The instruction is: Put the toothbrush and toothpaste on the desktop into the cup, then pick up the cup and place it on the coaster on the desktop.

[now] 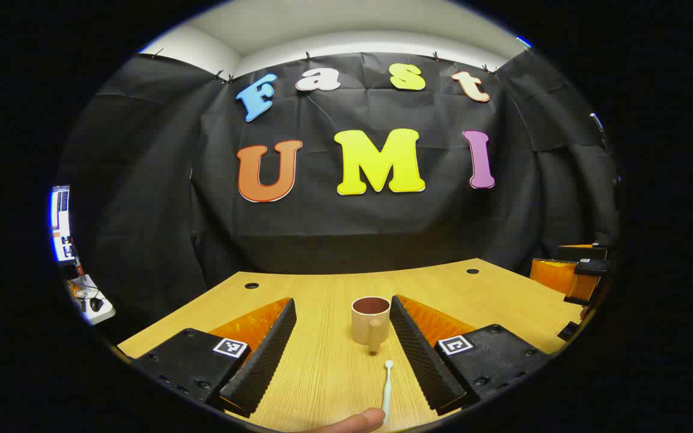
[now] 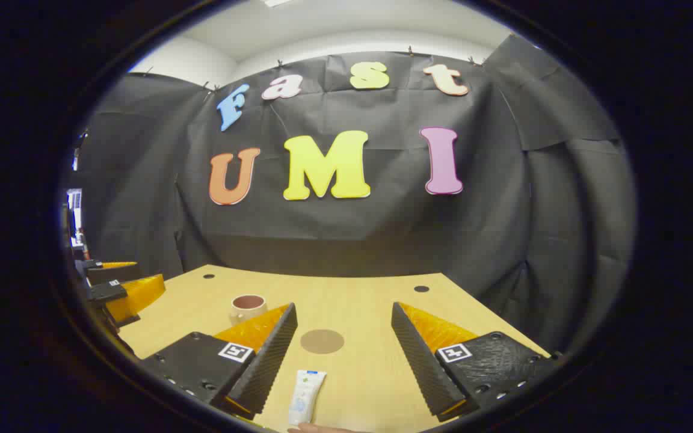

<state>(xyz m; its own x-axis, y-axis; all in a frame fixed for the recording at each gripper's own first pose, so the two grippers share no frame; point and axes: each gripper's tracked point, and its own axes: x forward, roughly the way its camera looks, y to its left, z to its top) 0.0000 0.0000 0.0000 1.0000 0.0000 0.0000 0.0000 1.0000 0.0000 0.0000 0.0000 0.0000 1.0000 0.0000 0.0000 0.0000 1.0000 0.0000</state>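
A: Left gripper (image 1: 343,355) spread wide, nothing pinched. Cup (image 1: 370,321) upright on the desk (image 1: 322,288) at twelve o'clock from its fingers, just inside the right one, handle turned toward the camera.

B: And the brush?

A: Toothbrush (image 1: 387,391) flat on the desk at about five o'clock from the cup, head pointing up toward it, near but apart. Lying between the fingers, closer to the right one. A fingertip (image 1: 358,419) at six o'clock, touching or nearly touching the handle end; cannot tell which.

B: Probably laid lengthwise like that so the open fingers can drop straight over the handle. Right side?

A: Right gripper (image 2: 344,355) also spread, holding nothing. Toothpaste (image 2: 306,388) flat at seven o'clock from the gap's middle, just beside the left finger, cap end toward the bottom edge. Coaster (image 2: 322,341) bare, a dark disc at twelve o'clock from the tube. Cup off at ten o'clock, partly hidden behind the left finger. Left gripper seen at nine o'clock by the desk edge.

B: So one item staged in front of each gripper.

A: Looks like it. Nothing in the cup yet, judging by the open rim. Likely start: close on brush or tube. Risk: thin brush handle slipping or rolling between ridged pads.
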